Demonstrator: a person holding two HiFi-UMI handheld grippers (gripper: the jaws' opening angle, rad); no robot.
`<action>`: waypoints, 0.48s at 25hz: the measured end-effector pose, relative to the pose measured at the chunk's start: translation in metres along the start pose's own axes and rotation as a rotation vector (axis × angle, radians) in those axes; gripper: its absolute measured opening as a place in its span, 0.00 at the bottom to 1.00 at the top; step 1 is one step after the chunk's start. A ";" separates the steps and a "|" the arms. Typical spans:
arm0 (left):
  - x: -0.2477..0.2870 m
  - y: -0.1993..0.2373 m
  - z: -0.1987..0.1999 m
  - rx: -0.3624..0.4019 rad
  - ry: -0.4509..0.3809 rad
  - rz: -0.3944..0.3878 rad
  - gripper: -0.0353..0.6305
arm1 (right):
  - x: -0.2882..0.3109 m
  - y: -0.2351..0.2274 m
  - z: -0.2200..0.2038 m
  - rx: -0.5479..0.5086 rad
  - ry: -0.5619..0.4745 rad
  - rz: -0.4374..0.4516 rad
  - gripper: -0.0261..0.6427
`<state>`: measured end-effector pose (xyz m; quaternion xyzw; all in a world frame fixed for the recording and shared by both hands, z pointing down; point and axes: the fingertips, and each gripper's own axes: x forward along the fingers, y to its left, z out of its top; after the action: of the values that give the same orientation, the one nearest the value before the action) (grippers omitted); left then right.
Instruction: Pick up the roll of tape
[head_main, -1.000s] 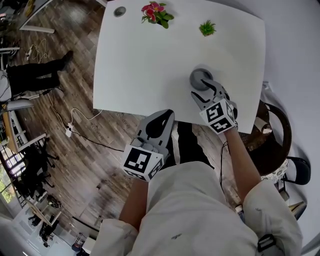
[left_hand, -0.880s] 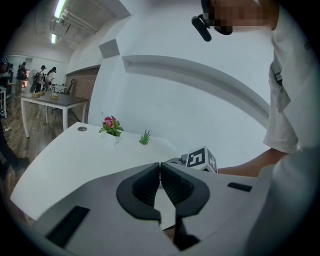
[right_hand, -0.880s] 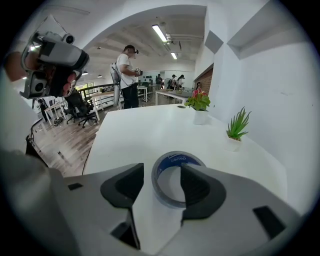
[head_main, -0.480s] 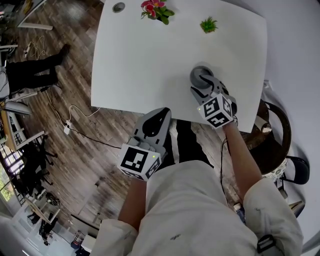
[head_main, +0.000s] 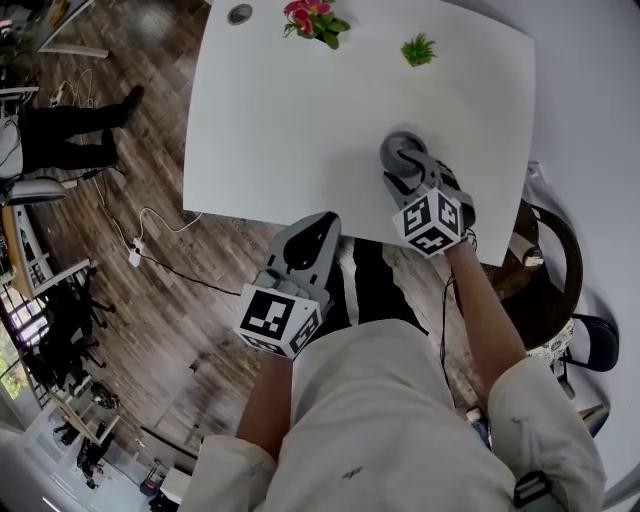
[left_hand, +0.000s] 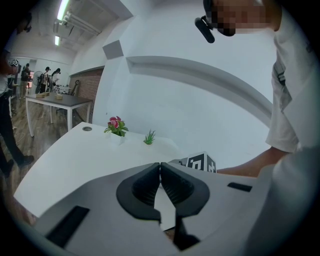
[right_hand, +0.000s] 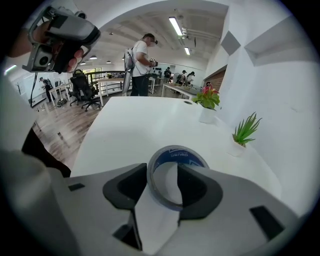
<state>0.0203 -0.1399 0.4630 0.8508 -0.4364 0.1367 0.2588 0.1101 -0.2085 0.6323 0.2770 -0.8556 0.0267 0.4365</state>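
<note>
Your right gripper (head_main: 409, 172), right of centre in the head view, is closing its jaws around the roll of tape (right_hand: 175, 155) lying on the white table (head_main: 300, 120). Your left gripper (left_hand: 160, 172) is clenched on nothing, lower centre, off the table edge.

The table (head_main: 300, 110) in the upper middle of the head view is smooth, matt white, and the floor (head_main: 150, 290) to its left is wood plank with a faint sheen. The roll of tape (right_hand: 175, 156) has a glossy grey band and a blue printed core. The left gripper (left_hand: 160, 172) is matt grey plastic with black ribbed pads (left_hand: 145, 187). The shirt (head_main: 380, 430) at the bottom is white cloth.
</note>
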 end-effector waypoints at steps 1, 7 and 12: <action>0.000 0.000 0.001 0.000 -0.002 0.001 0.09 | 0.000 0.001 0.000 -0.009 0.003 -0.001 0.33; 0.002 -0.001 0.005 0.006 -0.005 0.003 0.09 | 0.000 0.002 -0.001 -0.045 0.011 -0.002 0.32; -0.001 -0.002 0.006 0.009 -0.006 0.007 0.09 | -0.002 0.005 -0.001 -0.088 0.027 -0.005 0.30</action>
<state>0.0212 -0.1420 0.4574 0.8508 -0.4397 0.1372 0.2531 0.1095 -0.2036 0.6327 0.2592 -0.8493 -0.0082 0.4599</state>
